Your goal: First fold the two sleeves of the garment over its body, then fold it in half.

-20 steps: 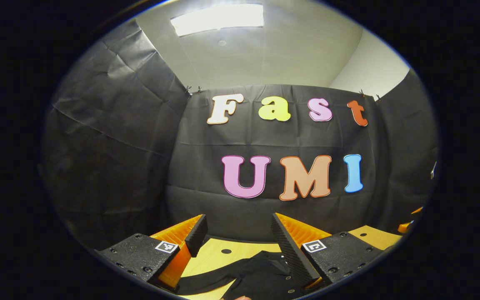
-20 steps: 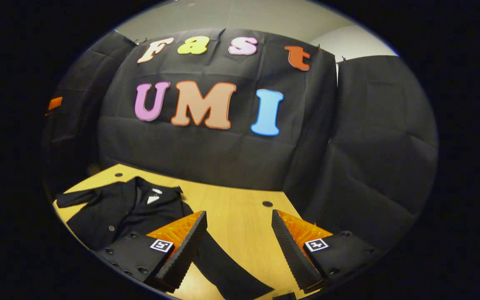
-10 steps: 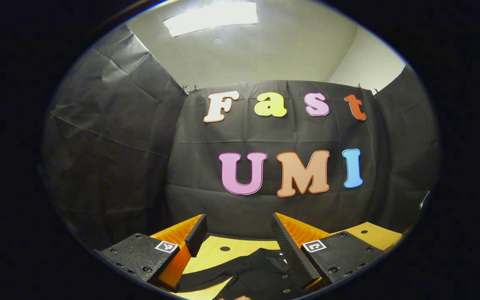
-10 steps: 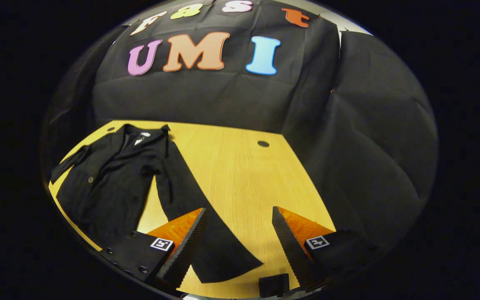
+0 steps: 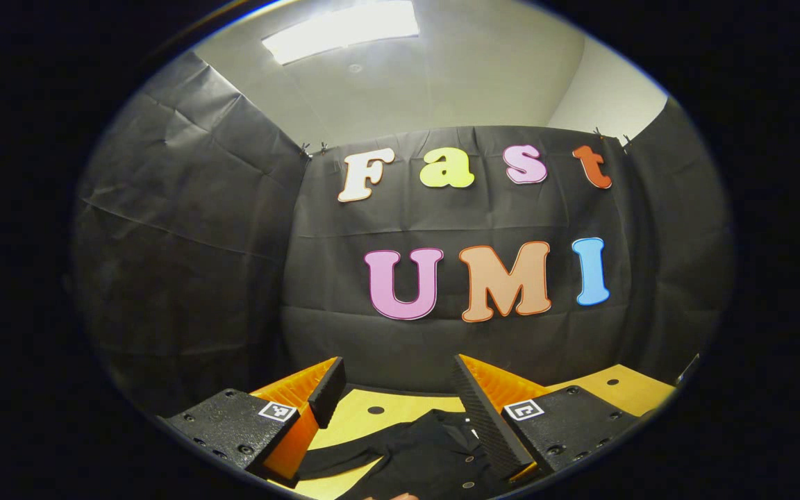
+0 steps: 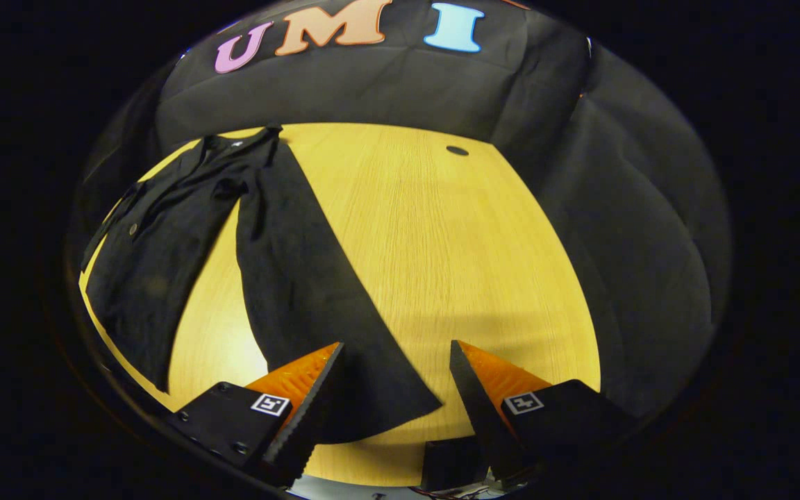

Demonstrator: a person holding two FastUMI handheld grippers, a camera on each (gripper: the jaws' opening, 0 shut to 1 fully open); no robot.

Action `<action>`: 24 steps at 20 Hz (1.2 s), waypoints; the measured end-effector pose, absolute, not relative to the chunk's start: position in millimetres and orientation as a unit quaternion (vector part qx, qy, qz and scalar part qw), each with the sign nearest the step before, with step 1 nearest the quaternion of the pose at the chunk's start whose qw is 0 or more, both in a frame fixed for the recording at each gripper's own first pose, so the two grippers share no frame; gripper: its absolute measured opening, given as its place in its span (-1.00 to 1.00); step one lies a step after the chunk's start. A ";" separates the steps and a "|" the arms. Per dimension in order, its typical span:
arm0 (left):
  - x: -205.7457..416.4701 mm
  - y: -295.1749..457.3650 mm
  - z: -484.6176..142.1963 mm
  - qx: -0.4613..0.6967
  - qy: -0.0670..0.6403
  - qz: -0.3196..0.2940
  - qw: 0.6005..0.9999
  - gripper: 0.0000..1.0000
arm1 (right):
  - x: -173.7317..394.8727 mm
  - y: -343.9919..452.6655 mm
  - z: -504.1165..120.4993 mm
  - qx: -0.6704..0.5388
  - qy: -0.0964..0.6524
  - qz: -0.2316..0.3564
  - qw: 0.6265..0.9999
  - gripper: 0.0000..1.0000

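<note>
Right gripper view: right gripper [image 6: 393,385] spread, above the sleeve [image 6: 310,278] end near the table's [image 6: 455,250] front edge; shirt [image 6: 157,236] lies toward the left edge. Left gripper [image 5: 400,396] spread.

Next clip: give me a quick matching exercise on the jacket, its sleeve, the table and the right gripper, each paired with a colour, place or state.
Column one:
1. jacket
2. sleeve
3. table
4. right gripper

Column two:
A. pale wood with a dark round hole
B. open, above the cuff end
C. black, lying flat at the table's left side
D. spread out away from the body, not yet folded

Pairs: 1-C, 2-D, 3-A, 4-B
</note>
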State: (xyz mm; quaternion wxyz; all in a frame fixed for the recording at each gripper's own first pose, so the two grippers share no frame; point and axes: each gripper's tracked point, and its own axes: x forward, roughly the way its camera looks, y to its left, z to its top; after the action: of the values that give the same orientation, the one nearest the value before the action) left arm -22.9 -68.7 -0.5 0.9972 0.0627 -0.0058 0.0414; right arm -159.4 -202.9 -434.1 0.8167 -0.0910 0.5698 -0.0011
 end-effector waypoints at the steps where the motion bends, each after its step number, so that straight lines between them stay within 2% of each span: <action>1: -23.9 -68.9 -2.0 0.062 -0.005 0.046 0.997 0.84 | -164.3 -204.4 -439.0 -0.093 0.580 0.003 0.809 0.92; 2: -25.0 -69.6 -4.5 0.062 -0.004 0.052 0.997 0.84 | -166.5 -205.3 -438.4 -0.092 0.587 0.013 0.804 0.91; 3: -25.9 -69.8 -7.1 0.062 -0.002 0.056 0.997 0.84 | -167.1 -205.8 -440.7 -0.087 0.586 0.018 0.805 1.00; 4: -27.1 -70.0 -8.3 0.062 -0.001 0.060 0.996 0.84 | -169.8 -204.6 -442.2 -0.079 0.592 0.025 0.801 0.89; 6: -29.1 -70.4 -7.8 0.064 -0.003 0.066 0.996 0.84 | -171.6 -198.5 -443.0 -0.046 0.601 0.031 0.797 0.92; 10: -28.2 -73.7 -5.2 0.071 -0.009 0.069 0.995 0.84 | -171.3 -182.5 -445.1 -0.032 0.600 0.053 0.798 0.45; 11: -26.4 -73.4 -6.2 0.072 -0.008 0.067 0.995 0.84 | -170.8 -175.1 -445.0 -0.036 0.598 0.066 0.798 0.00; 13: -23.6 -71.1 -9.6 0.070 -0.006 0.065 0.995 0.84 | -174.2 -170.6 -445.6 -0.051 0.596 0.063 0.799 -0.77; 14: -21.9 -68.5 -13.4 0.066 -0.003 0.064 0.996 0.84 | -172.8 -170.7 -446.3 -0.059 0.598 0.059 0.797 -0.86; 15: -20.5 -66.7 -16.6 0.059 0.001 0.061 0.996 0.84 | -174.3 -169.5 -443.7 -0.063 0.595 0.059 0.799 -0.94; 19: -16.0 -46.2 -11.0 0.058 -0.004 0.064 0.996 0.84 | -158.2 -140.7 -410.4 -0.033 0.553 0.063 0.830 -0.94; 24: -7.9 -32.6 -3.7 0.066 -0.010 0.053 0.996 0.84 | -94.2 -105.0 -334.5 -0.002 0.478 0.070 0.875 -0.94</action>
State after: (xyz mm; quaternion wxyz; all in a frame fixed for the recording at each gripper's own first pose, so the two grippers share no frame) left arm -7.9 -32.6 -3.7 0.9963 0.0665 -0.0103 0.0532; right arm -94.2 -105.0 -334.5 0.8753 -0.0017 0.4784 0.0705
